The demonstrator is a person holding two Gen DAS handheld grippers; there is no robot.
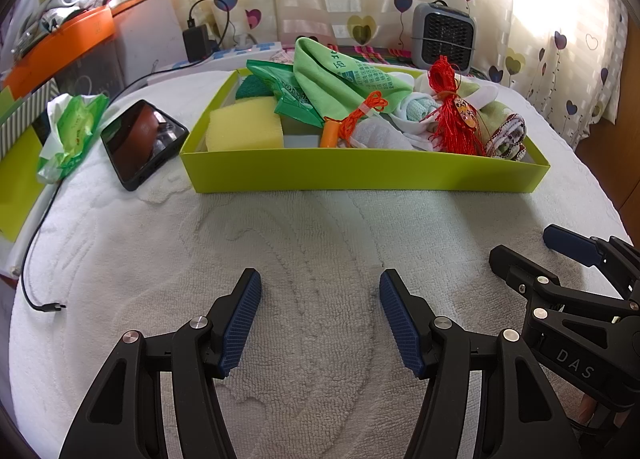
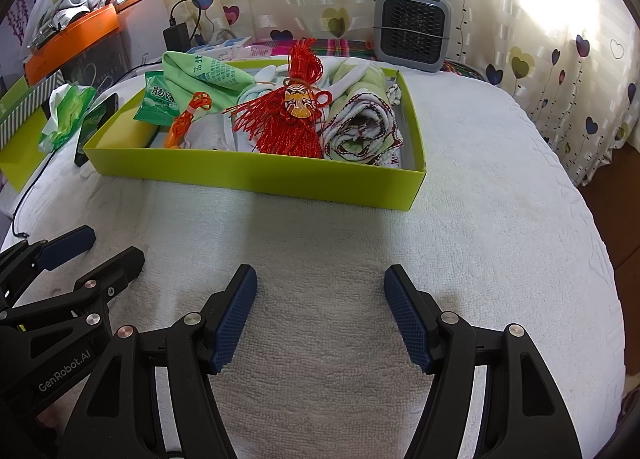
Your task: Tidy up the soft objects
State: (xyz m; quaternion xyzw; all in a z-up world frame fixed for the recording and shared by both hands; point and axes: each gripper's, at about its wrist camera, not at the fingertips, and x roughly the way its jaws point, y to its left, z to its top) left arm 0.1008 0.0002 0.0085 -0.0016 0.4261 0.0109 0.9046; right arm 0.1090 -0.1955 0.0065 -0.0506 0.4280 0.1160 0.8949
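A lime-green tray (image 1: 360,175) (image 2: 256,175) stands on the white towel-covered table ahead of both grippers. It holds a yellow sponge (image 1: 244,129), a green cloth (image 1: 344,79) (image 2: 200,75), a green wipes packet (image 1: 292,93) (image 2: 160,99), an orange cord (image 1: 356,115) (image 2: 188,115), a red tassel charm (image 1: 456,115) (image 2: 292,115), white socks (image 1: 380,135) and a rolled patterned towel (image 1: 506,137) (image 2: 360,131). My left gripper (image 1: 320,315) is open and empty above the towel. My right gripper (image 2: 320,311) is open and empty beside it, and also shows in the left wrist view (image 1: 520,251).
A black phone (image 1: 142,143) and a green tissue pack (image 1: 72,131) (image 2: 66,115) lie left of the tray. A cable end (image 1: 48,305) lies at the left edge. A small grey heater (image 1: 444,37) (image 2: 412,31) stands behind the tray by the curtain. An orange bin (image 1: 60,43) is far left.
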